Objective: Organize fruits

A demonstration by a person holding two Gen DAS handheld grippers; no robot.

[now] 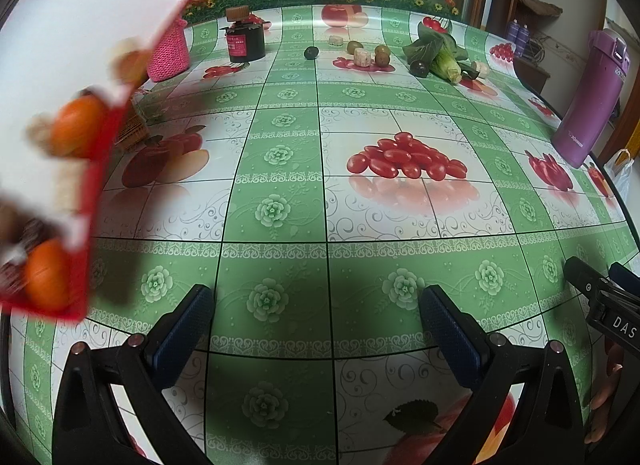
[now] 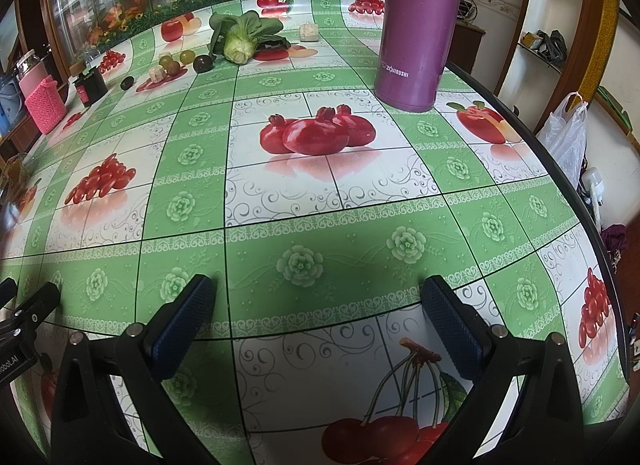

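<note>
We've barely started: fruits lie loose far off; left gripper and right gripper wide, empty.

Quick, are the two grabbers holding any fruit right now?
Left gripper: open, holding nothing.
Right gripper: open, holding nothing.

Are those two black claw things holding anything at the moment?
No. Both the left gripper and the right gripper have jaws wide apart, with only the green fruit-print tablecloth between them.
</note>
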